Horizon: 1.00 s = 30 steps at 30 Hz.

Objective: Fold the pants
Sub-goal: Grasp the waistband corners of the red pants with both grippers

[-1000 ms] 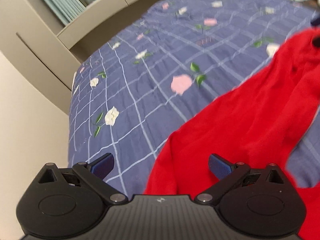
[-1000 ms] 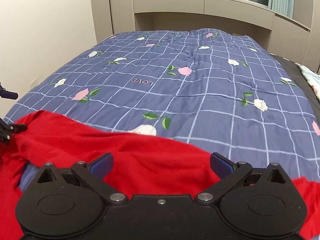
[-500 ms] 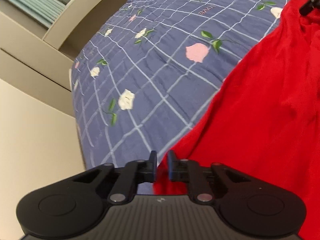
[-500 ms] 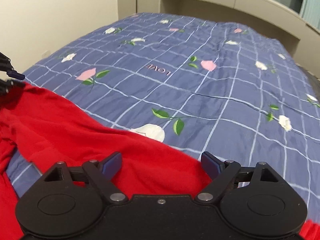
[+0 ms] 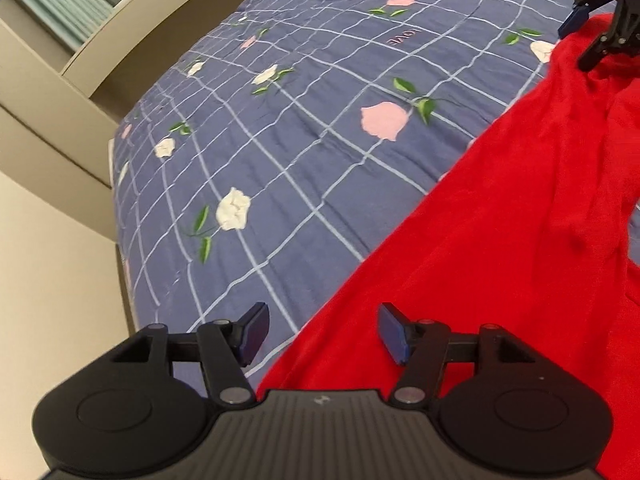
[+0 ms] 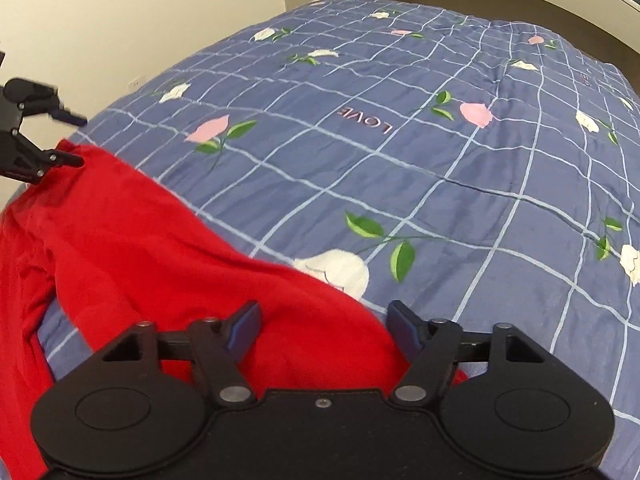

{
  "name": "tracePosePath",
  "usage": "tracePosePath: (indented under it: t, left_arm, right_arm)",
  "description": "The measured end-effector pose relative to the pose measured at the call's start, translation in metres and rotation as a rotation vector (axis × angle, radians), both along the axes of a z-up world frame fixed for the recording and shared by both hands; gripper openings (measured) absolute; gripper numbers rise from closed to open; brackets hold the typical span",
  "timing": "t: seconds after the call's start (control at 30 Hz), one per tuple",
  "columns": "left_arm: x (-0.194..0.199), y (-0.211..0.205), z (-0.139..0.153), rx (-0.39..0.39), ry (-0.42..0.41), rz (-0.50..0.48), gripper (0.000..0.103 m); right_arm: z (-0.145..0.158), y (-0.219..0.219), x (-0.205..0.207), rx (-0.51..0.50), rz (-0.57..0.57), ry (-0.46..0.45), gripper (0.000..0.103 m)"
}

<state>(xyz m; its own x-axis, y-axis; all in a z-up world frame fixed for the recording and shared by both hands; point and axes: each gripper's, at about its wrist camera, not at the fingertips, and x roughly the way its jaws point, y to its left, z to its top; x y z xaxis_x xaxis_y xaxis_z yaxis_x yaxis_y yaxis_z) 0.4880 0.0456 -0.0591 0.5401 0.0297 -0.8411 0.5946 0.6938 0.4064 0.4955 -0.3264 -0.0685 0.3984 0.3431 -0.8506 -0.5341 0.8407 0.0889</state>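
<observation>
Red pants (image 5: pixel 500 240) lie spread and rumpled on the blue flowered bedspread (image 5: pixel 304 152). My left gripper (image 5: pixel 320 334) is open, its fingers straddling the pants' near edge, with nothing held. My right gripper (image 6: pixel 324 330) is open over the other end of the pants (image 6: pixel 168 256), with red cloth between its fingers. Each gripper shows in the other's view: the right one at the top right of the left wrist view (image 5: pixel 576 30), the left one at the left edge of the right wrist view (image 6: pixel 76 140), both open.
The bedspread (image 6: pixel 440 168) stretches far beyond the pants. A beige wall (image 6: pixel 140 20) and built-in cabinets (image 5: pixel 48 100) border the bed's left side and head. The bed edge (image 5: pixel 120 240) runs close to my left gripper.
My left gripper shut on the pants' edge half a second ago and has now opened again. My right gripper stayed open and tilted toward the bed's far side.
</observation>
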Motion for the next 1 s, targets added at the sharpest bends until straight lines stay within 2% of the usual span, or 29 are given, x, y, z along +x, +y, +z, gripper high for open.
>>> tracePosePath:
  t: [0.03,0.1,0.2,0.23,0.27,0.33,0.37,0.4,0.43,0.5,0.6,0.73,0.83,1.0]
  left_arm:
    - [0.002,-0.001,-0.003,0.008,0.001,0.0,0.065]
    - [0.007,-0.004,-0.009,0.028,-0.005,0.006,0.065]
    - [0.015,-0.005,-0.016,0.024,0.01,0.012,0.065]
    - [0.017,-0.004,-0.018,0.019,0.02,0.017,0.061]
    - [0.018,-0.004,-0.019,0.004,0.04,0.017,0.054]
    - [0.02,0.0,-0.017,-0.061,0.095,0.01,0.011]
    - [0.018,-0.001,-0.016,-0.068,0.099,0.011,0.007]
    - [0.014,-0.002,-0.015,-0.051,0.082,0.012,0.002]
    - [0.011,-0.004,-0.015,-0.033,0.067,0.013,0.0]
    - [0.001,-0.01,-0.011,-0.002,0.023,0.018,0.0]
    - [-0.01,-0.015,0.004,0.005,-0.054,0.035,0.0]
    - [-0.013,-0.008,0.027,0.008,-0.18,0.083,0.0]
    - [-0.01,0.002,0.038,-0.031,-0.18,0.167,0.0]
    - [-0.032,0.007,0.053,-0.083,-0.201,0.18,0.0]
  right_arm:
    - [-0.001,-0.001,0.0,-0.006,-0.001,-0.003,0.059]
    - [-0.001,-0.002,0.0,-0.016,-0.016,-0.013,0.052]
    - [0.0,-0.004,-0.002,-0.015,-0.024,-0.019,0.049]
    - [0.0,-0.004,-0.003,-0.022,-0.02,-0.021,0.047]
    - [0.0,-0.003,-0.004,-0.032,-0.013,-0.022,0.045]
    - [0.0,-0.001,-0.006,-0.061,-0.003,-0.029,0.034]
    - [0.0,0.0,-0.007,-0.071,0.001,-0.034,0.029]
    - [0.001,0.001,-0.008,-0.084,-0.001,-0.04,0.016]
    - [0.001,0.002,-0.009,-0.097,-0.002,-0.043,0.008]
    - [0.003,0.007,-0.014,-0.126,0.004,-0.064,0.004]
    - [0.015,0.017,-0.021,-0.175,0.012,-0.13,0.003]
    - [0.05,0.023,-0.017,-0.176,-0.056,-0.263,0.003]
    - [0.065,0.029,-0.016,-0.166,-0.087,-0.316,0.002]
    - [0.072,0.035,-0.038,-0.183,-0.076,-0.34,0.003]
